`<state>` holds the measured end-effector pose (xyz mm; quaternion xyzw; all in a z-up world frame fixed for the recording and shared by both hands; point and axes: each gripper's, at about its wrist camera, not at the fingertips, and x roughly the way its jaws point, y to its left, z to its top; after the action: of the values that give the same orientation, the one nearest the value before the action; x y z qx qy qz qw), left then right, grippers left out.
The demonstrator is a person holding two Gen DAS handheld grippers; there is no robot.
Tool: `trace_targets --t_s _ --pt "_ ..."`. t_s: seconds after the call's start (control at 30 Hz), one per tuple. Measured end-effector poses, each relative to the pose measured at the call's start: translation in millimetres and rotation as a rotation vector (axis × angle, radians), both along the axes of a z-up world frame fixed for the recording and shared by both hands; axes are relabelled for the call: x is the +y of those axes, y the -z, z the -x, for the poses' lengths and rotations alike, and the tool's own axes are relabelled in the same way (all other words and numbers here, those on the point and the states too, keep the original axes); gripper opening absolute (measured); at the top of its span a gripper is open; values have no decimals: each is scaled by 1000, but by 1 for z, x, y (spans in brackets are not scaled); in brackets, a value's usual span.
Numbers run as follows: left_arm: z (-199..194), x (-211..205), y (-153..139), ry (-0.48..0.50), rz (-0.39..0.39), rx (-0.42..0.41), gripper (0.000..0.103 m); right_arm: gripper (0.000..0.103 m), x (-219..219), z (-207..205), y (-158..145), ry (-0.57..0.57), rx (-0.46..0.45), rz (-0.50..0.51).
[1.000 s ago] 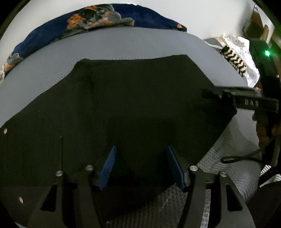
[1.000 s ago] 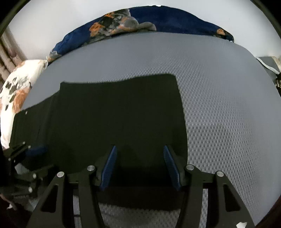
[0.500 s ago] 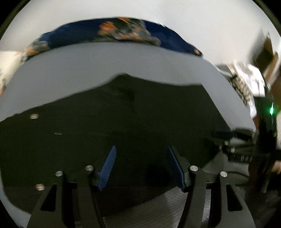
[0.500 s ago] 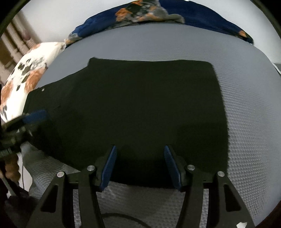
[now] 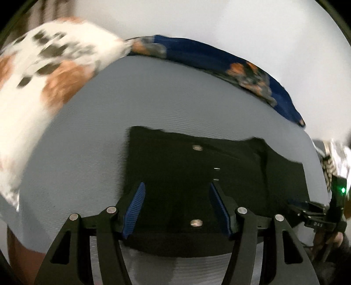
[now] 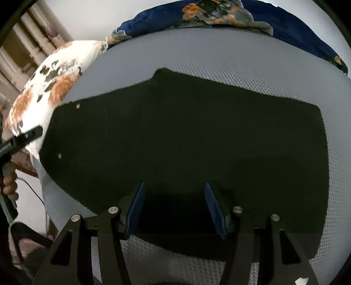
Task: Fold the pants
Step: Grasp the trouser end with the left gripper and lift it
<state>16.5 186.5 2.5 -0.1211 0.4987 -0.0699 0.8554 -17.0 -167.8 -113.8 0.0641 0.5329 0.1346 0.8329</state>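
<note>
Black pants (image 6: 186,140) lie flat on a grey textured bed (image 6: 219,50); the waist end with metal rivets is at the left. In the left wrist view the pants (image 5: 186,175) show the waist end, rivets near the middle. My left gripper (image 5: 177,208) is open, empty, over the waist end near the front edge. It also shows at the left of the right wrist view (image 6: 24,138). My right gripper (image 6: 175,208) is open, empty, over the pants' near edge. It shows at the right of the left wrist view (image 5: 311,212).
A white pillow with orange and dark patches (image 6: 50,87) lies at the bed's left end, also in the left wrist view (image 5: 43,72). A dark blue floral blanket (image 6: 230,15) lies along the far side by the wall. The bed edge drops off at the near left (image 6: 43,188).
Both grippers have swung to the left along the pants and pulled back a little. The left one now faces the waist end and the pillow. Both stayed open and empty.
</note>
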Motion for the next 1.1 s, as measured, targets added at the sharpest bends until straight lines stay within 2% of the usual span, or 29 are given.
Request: trace_targets --t_s 0.1,0.23,0.43,0.7,0.9,1.03,1.1 --pt "2 31 8 -57 49 21 64 54 3 -10 -6 18 -1 -27" --pt "-4 55 33 -62 151 100 67 54 5 -21 -13 39 -4 -43" --pt "-20 77 78 -10 377 240 67 54 10 -28 -20 59 -7 -32" --pt "-39 83 84 87 460 210 67 54 19 -32 -18 73 12 -10" --pt "-59 76 101 170 622 188 66 55 23 -38 -15 88 30 -48" --pt "-67 51 101 214 606 191 66 55 20 -42 -16 117 27 -93" --pt "-69 46 99 205 583 185 66 55 18 -43 -17 128 21 -105"
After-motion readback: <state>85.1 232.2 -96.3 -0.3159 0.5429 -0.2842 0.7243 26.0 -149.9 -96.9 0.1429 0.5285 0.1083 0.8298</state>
